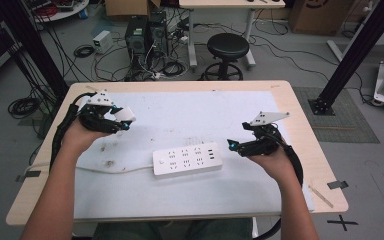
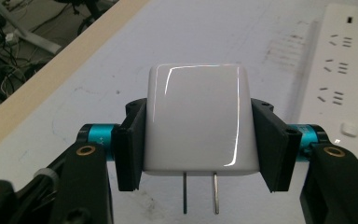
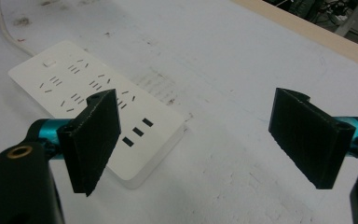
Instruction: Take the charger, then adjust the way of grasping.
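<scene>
Left gripper (image 2: 198, 140) is clamping the charger (image 2: 198, 119), light, rigid, glossy-slick, by its flat sides; right gripper (image 3: 214, 135) is gaping empty.

You have two grippers at one table (image 1: 290, 107): the left gripper (image 1: 122, 120) and the right gripper (image 1: 232, 145). One white charger (image 2: 198, 119) shows two metal prongs (image 2: 200, 191). One power strip (image 1: 187, 161) lies on the white sheet, with one cord (image 1: 115, 170), one button (image 3: 50, 61) and three USB slots (image 3: 137, 131); its socket groups form two rows of three, six in all. Behind the table you have one black stool (image 1: 227, 47).
</scene>
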Demonstrator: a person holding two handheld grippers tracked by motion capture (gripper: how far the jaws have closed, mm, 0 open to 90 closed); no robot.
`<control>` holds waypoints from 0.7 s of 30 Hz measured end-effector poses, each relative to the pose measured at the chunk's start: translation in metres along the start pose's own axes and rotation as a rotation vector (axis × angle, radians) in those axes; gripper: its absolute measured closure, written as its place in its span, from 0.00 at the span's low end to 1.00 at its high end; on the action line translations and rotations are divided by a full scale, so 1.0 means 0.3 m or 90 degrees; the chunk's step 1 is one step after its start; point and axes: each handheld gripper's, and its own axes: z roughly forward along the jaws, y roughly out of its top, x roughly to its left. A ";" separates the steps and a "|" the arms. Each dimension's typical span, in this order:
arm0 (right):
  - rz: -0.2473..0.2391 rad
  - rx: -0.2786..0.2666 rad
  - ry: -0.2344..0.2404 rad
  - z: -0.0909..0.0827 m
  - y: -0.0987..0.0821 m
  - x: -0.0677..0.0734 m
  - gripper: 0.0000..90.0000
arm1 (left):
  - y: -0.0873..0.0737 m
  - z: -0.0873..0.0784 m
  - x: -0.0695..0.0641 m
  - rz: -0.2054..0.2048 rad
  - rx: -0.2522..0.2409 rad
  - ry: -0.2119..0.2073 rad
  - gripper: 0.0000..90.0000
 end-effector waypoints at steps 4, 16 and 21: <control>0.003 -0.004 0.002 -0.006 0.001 -0.003 0.19 | 0.000 -0.019 -0.053 0.020 -0.014 -0.015 0.47; 0.004 0.002 0.010 -0.006 0.004 0.005 0.19 | -0.011 0.009 -0.132 0.053 -0.020 -0.046 0.47; 0.003 0.003 0.021 -0.007 0.011 0.037 0.19 | 0.004 0.031 -0.206 0.088 -0.038 -0.075 0.47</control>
